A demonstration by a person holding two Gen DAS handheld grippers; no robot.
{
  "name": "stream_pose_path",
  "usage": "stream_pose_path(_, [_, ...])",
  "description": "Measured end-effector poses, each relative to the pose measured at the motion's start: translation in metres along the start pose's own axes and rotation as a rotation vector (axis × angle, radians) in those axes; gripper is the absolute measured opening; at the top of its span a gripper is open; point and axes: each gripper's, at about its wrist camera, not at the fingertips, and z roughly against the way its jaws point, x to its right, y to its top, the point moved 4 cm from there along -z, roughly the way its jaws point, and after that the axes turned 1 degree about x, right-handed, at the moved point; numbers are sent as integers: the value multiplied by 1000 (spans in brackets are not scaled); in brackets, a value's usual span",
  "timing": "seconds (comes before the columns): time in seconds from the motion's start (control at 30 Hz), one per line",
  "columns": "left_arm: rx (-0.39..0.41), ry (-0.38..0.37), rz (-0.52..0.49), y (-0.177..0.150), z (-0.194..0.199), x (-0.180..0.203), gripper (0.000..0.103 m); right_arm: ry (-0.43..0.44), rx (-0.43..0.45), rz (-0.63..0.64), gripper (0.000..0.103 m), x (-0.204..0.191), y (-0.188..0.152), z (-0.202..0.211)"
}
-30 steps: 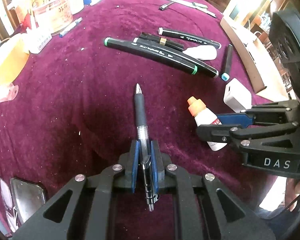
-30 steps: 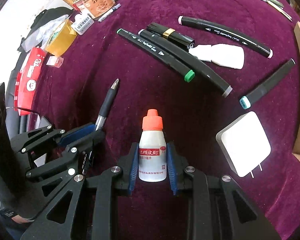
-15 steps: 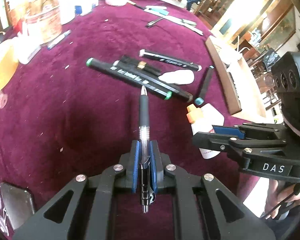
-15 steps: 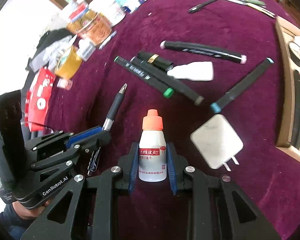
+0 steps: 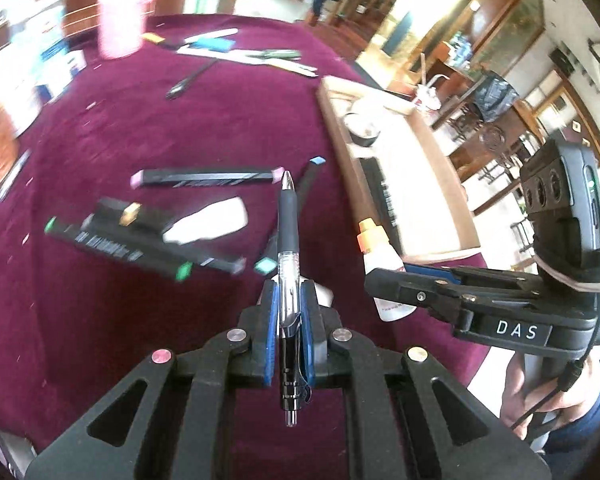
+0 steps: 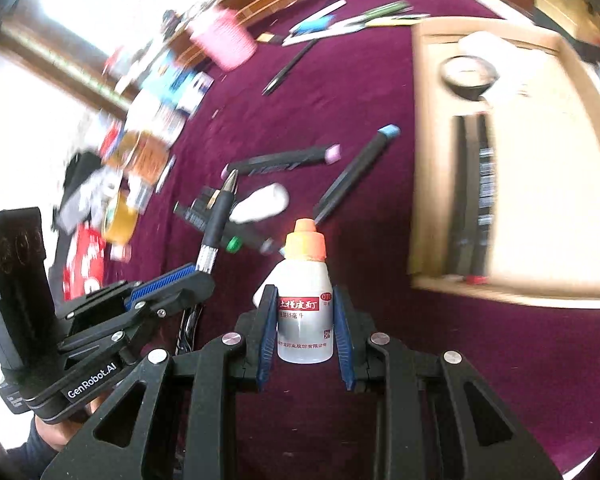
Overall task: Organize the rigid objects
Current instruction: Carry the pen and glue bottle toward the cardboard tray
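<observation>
Left tongs (image 5: 288,312) clamp a pen (image 5: 289,240), right tongs (image 6: 305,332) a bottle (image 6: 305,312), both above the desk (image 5: 180,128). Tray (image 6: 540,152) holds some markers; several markers (image 5: 204,176) remain out.

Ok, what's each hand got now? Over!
Left gripper shut on pen. Right gripper shut on white bottle. Wooden tray ahead, markers loose on the cloth.

A: Right gripper (image 6: 305,336)?
B: Fingers (image 6: 265,340) clamped on small white plastic bottle with orange cap (image 6: 305,300), above maroon velvet tabletop (image 6: 480,360).
A: Left gripper (image 6: 172,284)?
B: Grips black pen (image 6: 219,216). Wooden tray (image 6: 424,152) at right.
</observation>
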Motion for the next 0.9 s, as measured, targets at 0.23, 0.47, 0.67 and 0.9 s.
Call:
stream_pose_path(0.23, [-15, -71, -76, 32, -28, 66, 8, -38, 103, -102, 24, 60, 20, 41])
stream_pose_path(0.47, [-72, -128, -114, 51, -75, 123, 8, -83, 149, -166, 24, 113, 31, 57])
stream_pose_path(0.67, [-118, -132, -68, 58, -112, 136, 8, -106, 144, -188, 24, 144, 38, 56])
stream_pose_path(0.9, [-138, -88, -72, 55, -135, 137, 8, -109, 95, -194, 24, 160, 32, 43])
